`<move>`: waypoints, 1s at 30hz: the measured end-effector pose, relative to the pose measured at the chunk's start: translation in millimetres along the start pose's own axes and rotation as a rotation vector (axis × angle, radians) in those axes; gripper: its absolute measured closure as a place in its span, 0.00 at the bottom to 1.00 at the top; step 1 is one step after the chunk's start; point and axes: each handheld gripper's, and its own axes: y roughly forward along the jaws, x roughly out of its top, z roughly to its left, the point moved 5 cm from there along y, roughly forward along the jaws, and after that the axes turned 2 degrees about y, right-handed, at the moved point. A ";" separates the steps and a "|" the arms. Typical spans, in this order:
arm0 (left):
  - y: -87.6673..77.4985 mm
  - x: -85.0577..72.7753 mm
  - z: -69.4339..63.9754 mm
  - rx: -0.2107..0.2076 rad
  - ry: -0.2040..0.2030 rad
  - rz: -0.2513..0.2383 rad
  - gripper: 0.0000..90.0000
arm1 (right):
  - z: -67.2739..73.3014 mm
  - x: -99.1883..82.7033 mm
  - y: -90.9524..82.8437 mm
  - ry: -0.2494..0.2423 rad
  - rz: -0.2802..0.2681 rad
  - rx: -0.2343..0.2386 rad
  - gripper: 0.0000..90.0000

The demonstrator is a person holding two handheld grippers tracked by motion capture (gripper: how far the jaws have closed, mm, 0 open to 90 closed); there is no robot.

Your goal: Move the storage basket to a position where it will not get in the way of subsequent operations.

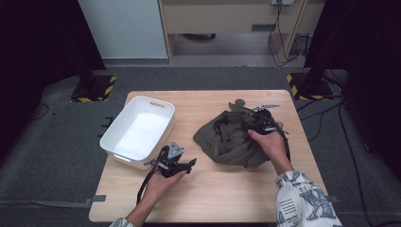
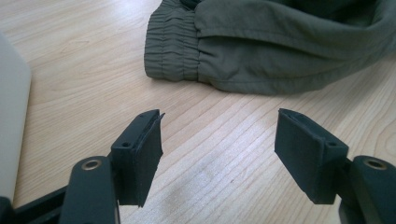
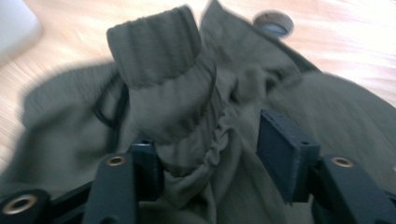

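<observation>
A crumpled olive-green garment point(image 1: 231, 137) with an elastic waistband lies on the right half of the wooden table point(image 1: 213, 198). My right gripper point(image 1: 250, 122) rests on its far right part. In the right gripper view the jaws of that gripper point(image 3: 215, 144) stand apart with a gathered fold of the garment point(image 3: 163, 60) between them, blurred. My left gripper point(image 1: 190, 164) is held low at the front, left of the garment. Its jaws point(image 2: 217, 144) are open over bare wood, and the garment's waistband point(image 2: 173, 51) lies a short way beyond them.
An empty white plastic bin point(image 1: 142, 101) stands at the table's left edge, just beyond the left gripper, and its wall point(image 2: 9, 116) edges the left gripper view. A small round dark disc point(image 1: 240, 101) lies behind the garment. Bare wood runs along the table's front.
</observation>
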 end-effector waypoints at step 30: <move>64.1 15.8 11.0 0.008 -0.083 0.060 0.46 | 28.4 -78.9 -8.4 0.023 -0.003 0.179 0.88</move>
